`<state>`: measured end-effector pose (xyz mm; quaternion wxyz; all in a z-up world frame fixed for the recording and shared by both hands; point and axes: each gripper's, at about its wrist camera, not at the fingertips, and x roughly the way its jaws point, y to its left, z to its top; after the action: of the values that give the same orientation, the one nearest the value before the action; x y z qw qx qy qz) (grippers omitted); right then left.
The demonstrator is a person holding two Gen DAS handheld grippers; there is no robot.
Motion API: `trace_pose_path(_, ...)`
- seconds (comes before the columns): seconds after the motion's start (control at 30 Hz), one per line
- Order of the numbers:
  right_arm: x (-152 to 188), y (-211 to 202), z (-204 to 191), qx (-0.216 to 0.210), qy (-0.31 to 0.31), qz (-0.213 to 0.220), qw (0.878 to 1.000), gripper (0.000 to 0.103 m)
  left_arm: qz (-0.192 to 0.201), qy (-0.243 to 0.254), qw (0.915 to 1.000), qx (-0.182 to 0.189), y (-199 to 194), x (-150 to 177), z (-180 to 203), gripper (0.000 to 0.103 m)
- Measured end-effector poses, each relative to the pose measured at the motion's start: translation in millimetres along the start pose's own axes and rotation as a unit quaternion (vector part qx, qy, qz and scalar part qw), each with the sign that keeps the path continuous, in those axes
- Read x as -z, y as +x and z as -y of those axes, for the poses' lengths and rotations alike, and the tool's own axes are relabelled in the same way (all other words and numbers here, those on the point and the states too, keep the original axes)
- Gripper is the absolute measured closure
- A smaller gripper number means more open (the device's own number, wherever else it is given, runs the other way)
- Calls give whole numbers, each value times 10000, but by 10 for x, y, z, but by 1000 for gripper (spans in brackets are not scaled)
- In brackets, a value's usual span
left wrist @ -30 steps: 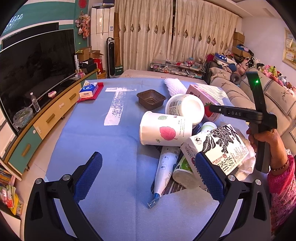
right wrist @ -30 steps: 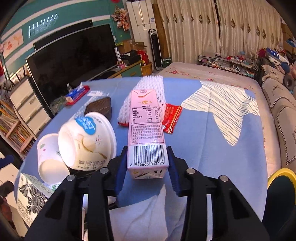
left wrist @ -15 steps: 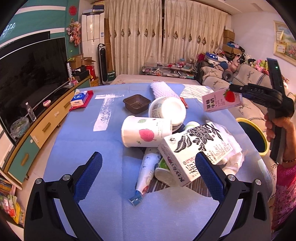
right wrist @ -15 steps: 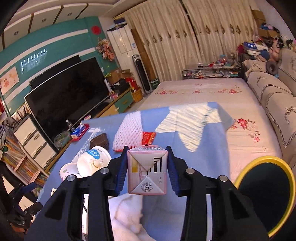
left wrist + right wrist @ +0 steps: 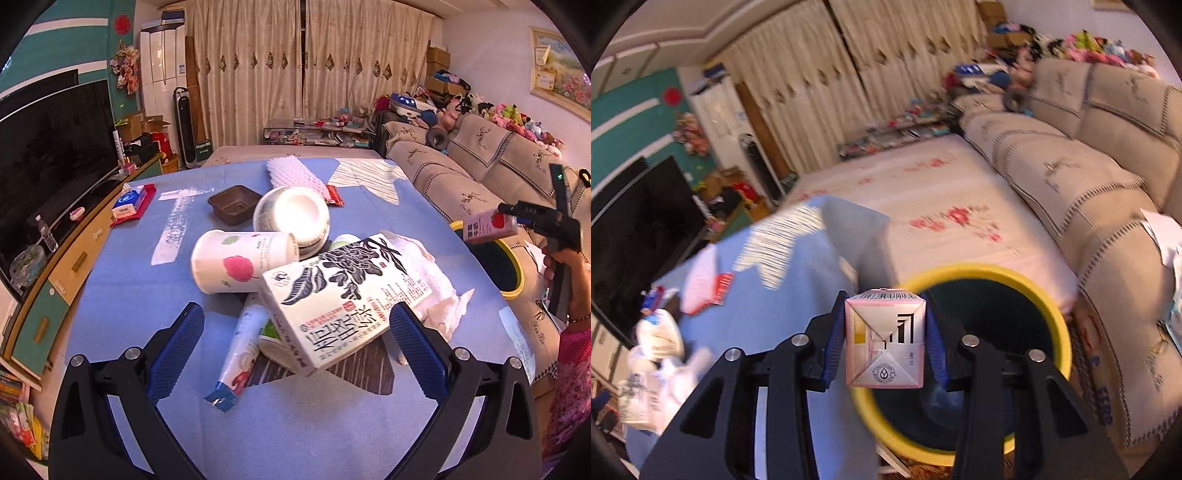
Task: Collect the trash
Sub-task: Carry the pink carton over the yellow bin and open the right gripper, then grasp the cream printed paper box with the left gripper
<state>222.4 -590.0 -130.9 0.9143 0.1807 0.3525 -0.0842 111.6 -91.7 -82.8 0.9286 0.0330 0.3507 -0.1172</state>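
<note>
A blue-covered surface (image 5: 122, 295) fills the left wrist view, with a beige sofa (image 5: 443, 173) along its right side. Off the surface's right edge stands a yellow-rimmed bin (image 5: 1060, 321) with a dark inside. On the surface lies a heap of trash: a large black-and-white printed carton (image 5: 343, 295) nearest, a white crumpled tissue (image 5: 436, 280) to its right, a paper cup with a pink leaf (image 5: 240, 260) on its side to the left, and a white bowl (image 5: 291, 214) beyond. The left tool (image 5: 295, 332) hangs near the heap, jaws wide and empty. The right tool (image 5: 886, 343) grips a small pink milk carton (image 5: 885, 343) above the bin's near left rim.
</note>
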Motion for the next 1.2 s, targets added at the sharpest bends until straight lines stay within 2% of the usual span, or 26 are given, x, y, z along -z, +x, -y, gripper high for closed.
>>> trace_pose_path(0.23, 178, 453, 335, 548, 294, -371, 9974, 63, -180, 189, 9996, 78, 145, -27, 142, 4)
trace_pose_path(0.33, 232, 489, 383, 611, 292, -322, 9972, 53, -307, 181, 9992, 159, 224, -26, 155, 4)
trace_pose_path(0.5, 268, 465, 285, 537, 165, -296, 9980, 52, -422, 284, 9984, 239, 354, -27, 154, 4)
trace_pose_path(0.67, 294, 429, 248, 396, 134, -344, 9985, 52, -308, 798, 9950, 513, 404, -118, 149, 4)
trace_pose_path(0.77, 289, 421, 236, 347, 146, -371, 9986, 52, -244, 1253, 9887, 781, 412, -174, 167, 4)
trace_pose_path(0.87, 296, 425, 199, 306, 142, -413, 9986, 52, -260, 1675, 9792, 1118, 444, -215, 178, 4)
trace_pose_path(0.97, 300, 430, 173, 297, 111, -436, 9985, 52, -309, 2048, 9698, 1291, 481, -237, 192, 4)
trace_pose_path(1.13, 315, 456, 110, 228, 78, -489, 9985, 52, -319, 2424, 9580, 1499, 497, -296, 213, 4)
trace_pose_path(1.2, 318, 470, 86, 197, 67, -501, 9985, 52, -421, 2589, 9507, 1656, 519, -285, 249, 4)
